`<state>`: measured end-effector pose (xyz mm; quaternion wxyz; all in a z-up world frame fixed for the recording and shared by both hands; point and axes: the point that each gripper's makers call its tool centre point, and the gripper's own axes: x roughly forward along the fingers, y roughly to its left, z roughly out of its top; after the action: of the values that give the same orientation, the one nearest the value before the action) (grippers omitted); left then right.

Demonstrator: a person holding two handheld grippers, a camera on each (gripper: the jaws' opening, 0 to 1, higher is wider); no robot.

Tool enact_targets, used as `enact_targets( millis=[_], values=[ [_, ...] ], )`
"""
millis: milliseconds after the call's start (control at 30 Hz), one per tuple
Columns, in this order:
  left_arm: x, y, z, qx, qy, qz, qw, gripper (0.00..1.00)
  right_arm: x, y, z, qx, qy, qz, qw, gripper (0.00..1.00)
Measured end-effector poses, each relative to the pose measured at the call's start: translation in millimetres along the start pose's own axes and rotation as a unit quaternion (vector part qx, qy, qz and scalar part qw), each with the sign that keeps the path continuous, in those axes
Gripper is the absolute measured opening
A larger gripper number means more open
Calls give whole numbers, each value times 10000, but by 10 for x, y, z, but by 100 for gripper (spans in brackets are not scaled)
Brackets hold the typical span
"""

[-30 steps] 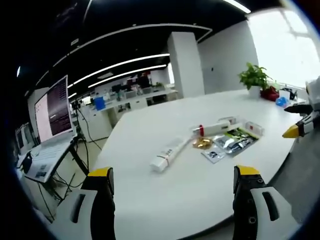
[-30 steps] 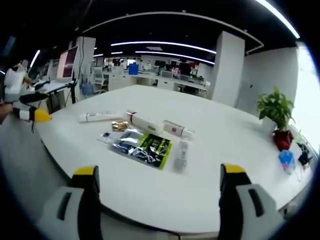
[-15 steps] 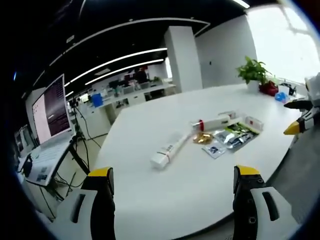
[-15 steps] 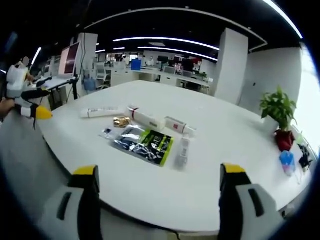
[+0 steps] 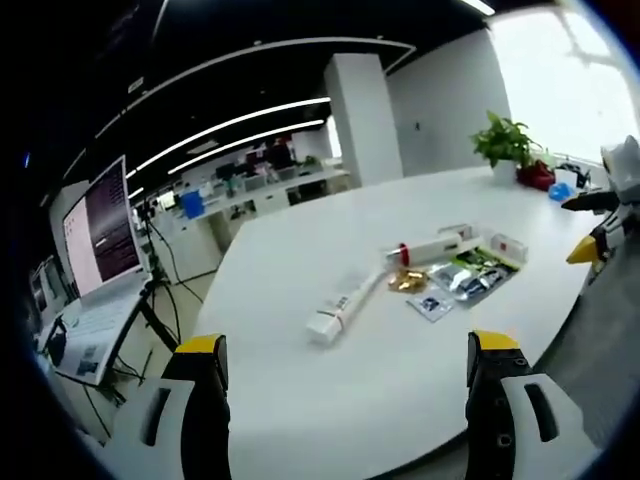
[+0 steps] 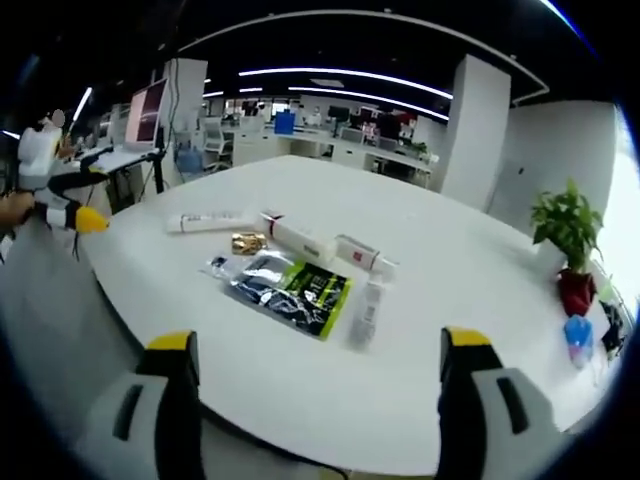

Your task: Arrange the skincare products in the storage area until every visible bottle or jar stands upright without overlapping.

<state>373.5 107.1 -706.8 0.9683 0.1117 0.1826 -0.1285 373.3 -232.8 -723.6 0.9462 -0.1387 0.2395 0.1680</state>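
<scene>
Both views have pulled back slightly; nothing is grasped. The left gripper (image 5: 342,362) and right gripper (image 6: 310,358) hover with jaws spread. The skincare products (image 6: 300,262) lie flat mid-frame on the table (image 6: 470,300), untouched.

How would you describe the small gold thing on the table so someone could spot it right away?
On the big white table, find the cluster of skincare items lying flat near the middle. Between the long white tube and the green and black packet lies a small gold object. It is the one shiny, metallic yellow piece among white tubes.
</scene>
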Motion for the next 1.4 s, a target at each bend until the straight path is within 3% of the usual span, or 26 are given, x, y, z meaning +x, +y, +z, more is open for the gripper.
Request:
enact_targets(
  millis=[167, 633, 767, 1400],
  values=[
    [24, -13, 21, 12, -20, -65, 10000, 97, 46, 24, 87, 65, -53, 261, 9996, 100],
    [101, 6, 55, 154, 43, -111, 9998, 97, 276, 26, 252, -550, 236, 542, 9967, 100],
    [114, 21, 117, 122, -54, -88, 9999, 97, 357, 21, 318, -723, 270, 642, 9949, 100],
    [195, -16, 159, 44, -59, -125, 9999, 97, 694, -8, 578, -1175, 466, 1088, 9860, 100]
  ],
)
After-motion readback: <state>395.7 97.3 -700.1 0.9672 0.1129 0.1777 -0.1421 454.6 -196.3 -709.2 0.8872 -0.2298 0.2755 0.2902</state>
